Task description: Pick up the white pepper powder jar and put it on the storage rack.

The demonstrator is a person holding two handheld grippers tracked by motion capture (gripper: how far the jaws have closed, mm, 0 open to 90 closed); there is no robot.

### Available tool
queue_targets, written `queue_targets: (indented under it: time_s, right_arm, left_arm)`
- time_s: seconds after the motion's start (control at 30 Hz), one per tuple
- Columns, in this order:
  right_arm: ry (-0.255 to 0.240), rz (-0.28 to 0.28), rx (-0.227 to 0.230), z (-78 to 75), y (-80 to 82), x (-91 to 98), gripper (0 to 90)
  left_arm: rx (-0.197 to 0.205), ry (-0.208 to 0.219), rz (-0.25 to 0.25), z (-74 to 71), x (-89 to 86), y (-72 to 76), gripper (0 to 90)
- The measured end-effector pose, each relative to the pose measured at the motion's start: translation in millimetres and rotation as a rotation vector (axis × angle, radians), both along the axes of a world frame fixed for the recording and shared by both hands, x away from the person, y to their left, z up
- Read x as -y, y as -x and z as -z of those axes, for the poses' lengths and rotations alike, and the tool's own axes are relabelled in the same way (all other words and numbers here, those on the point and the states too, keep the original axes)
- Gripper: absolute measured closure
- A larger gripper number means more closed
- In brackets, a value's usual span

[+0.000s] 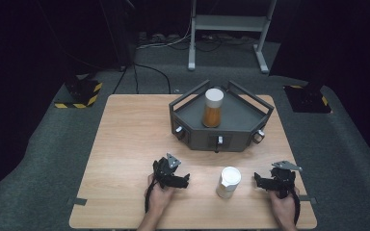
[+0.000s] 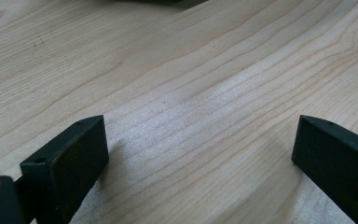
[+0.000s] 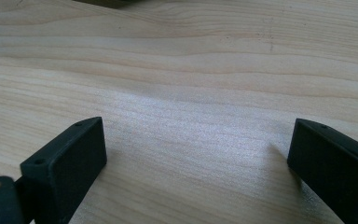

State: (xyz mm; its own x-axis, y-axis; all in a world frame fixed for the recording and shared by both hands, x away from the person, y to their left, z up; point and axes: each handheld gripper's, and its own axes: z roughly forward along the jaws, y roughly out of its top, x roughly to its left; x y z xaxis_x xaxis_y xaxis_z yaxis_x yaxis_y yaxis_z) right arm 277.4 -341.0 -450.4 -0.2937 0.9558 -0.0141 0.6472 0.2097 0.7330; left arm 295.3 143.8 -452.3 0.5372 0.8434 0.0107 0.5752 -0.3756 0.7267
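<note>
A white-capped jar of orange contents [image 1: 213,108] stands upright inside a dark grey open-topped tray [image 1: 243,132] at the table's far middle. A second jar with a white lid [image 1: 229,182] stands on the wood near the front edge. My left gripper [image 1: 185,180] rests on the table left of that jar, pointing right toward it. My right gripper [image 1: 258,179] rests to the jar's right, pointing left. The left gripper view has the left gripper [image 2: 200,149] open over bare wood. In the right gripper view the right gripper [image 3: 198,149] is open too, nothing between its jaws.
The wooden table [image 1: 125,144] ends just in front of the hands. The tray has low walls, raised corner rails and small knobs [image 1: 258,136] on its front faces. A metal stand [image 1: 229,24] and cables lie on the dark floor beyond the table.
</note>
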Motion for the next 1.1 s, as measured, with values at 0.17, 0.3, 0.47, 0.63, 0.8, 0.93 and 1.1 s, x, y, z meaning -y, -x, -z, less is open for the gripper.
queue_targets:
  time_s: [0.17,0.3,0.47,0.63,0.8,0.93,1.1]
  right_arm:
    - [0.000,0.000,-0.001,-0.1,-0.2,0.0,3.7]
    - [0.000,0.003,-0.003,-0.3,-0.6,-1.0,2.9]
    - [0.002,0.001,-0.004,-0.5,0.3,-1.0,2.5]
    - [-0.012,-0.031,-0.016,-2.5,2.5,5.0,1.5]
    - [-0.022,-0.072,-0.006,-4.1,8.8,8.3,1.5]
    - [-0.031,-0.111,-0.002,-5.5,14.7,11.0,1.5]
    - [-0.054,-0.152,0.002,-7.9,21.7,15.5,1.8]
  left_arm:
    - [0.000,0.000,0.000,0.0,0.0,0.0,3.7]
    - [-0.001,0.001,0.000,0.0,0.0,0.0,3.7]
    - [0.000,0.001,-0.001,0.0,0.0,0.1,3.9]
    - [0.001,0.001,-0.002,0.1,-0.1,0.1,4.0]
    - [0.000,0.001,-0.002,0.1,-0.1,0.1,4.0]
    - [0.000,0.001,-0.002,0.1,-0.1,0.1,4.0]
    - [0.001,0.001,-0.001,0.1,-0.1,0.1,4.0]
